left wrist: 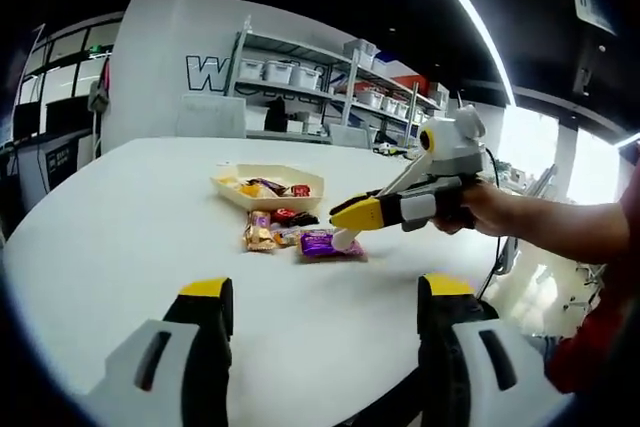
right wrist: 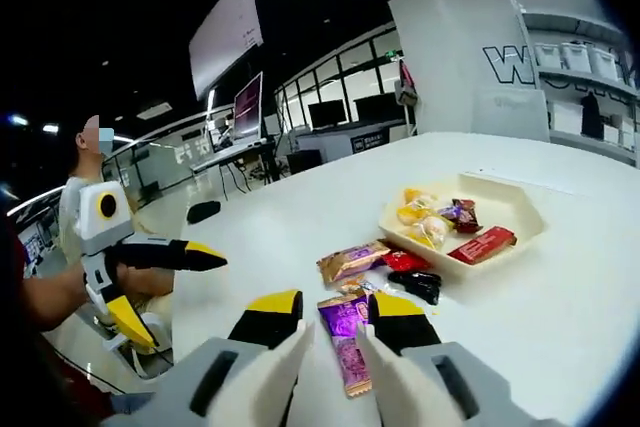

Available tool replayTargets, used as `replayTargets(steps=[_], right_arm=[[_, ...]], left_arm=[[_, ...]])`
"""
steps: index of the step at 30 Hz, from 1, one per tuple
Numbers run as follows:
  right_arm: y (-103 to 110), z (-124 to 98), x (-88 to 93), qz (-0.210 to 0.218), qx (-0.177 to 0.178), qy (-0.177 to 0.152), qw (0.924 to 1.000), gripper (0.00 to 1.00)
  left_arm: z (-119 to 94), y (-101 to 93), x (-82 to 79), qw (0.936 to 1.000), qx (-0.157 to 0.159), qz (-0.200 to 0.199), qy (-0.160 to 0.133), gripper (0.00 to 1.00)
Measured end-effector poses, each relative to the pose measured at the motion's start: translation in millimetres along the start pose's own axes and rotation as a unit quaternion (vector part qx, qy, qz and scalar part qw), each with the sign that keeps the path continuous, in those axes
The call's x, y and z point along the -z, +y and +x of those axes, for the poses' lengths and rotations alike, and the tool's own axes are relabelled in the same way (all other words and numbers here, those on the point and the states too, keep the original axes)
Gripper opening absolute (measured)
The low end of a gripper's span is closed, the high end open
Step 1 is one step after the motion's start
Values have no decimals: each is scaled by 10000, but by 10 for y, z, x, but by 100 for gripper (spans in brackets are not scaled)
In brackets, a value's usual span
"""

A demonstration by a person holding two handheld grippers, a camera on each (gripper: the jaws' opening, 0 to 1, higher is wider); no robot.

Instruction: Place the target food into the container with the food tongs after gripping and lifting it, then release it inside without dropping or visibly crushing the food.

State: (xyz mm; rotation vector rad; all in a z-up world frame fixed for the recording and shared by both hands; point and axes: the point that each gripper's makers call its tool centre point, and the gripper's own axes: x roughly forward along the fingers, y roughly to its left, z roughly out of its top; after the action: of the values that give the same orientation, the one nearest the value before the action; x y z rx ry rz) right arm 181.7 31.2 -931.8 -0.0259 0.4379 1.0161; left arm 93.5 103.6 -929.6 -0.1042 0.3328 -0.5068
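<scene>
My right gripper (right wrist: 333, 319), jaws apart, straddles the purple packet (right wrist: 347, 332) near the tray (right wrist: 520, 209); clamping hard could crush it. Left gripper (left wrist: 325, 302) hangs open.

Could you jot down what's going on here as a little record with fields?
Surface: white table
Container: cream tray holding several wrapped snacks
Loose food: wrapped snacks beside the tray, among them a purple packet
Right gripper: open, jaws either side of the purple packet
Left gripper: open, empty, back from the snacks
</scene>
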Motion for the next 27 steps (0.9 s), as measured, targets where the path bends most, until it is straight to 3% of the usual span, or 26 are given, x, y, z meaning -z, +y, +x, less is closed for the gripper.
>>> replayTargets(steps=[6,12,22,27], right_arm=[[-201,-126,19,289,330,-16,9990,21],[-271,-276,73,208,556,79,9982,22],[-366,-396,-26,-10,531,-38,9986,23],[-234,-290,-13,-931,46,63,9956,24]], left_arm=[[13,-31,-5,9999,27,-87,-73,73],[51,-77,-3,10000,58,26,9,73],[112,-158,38,9998,139,53,91,72],[100,-154,34,9999,123,22,81,72]])
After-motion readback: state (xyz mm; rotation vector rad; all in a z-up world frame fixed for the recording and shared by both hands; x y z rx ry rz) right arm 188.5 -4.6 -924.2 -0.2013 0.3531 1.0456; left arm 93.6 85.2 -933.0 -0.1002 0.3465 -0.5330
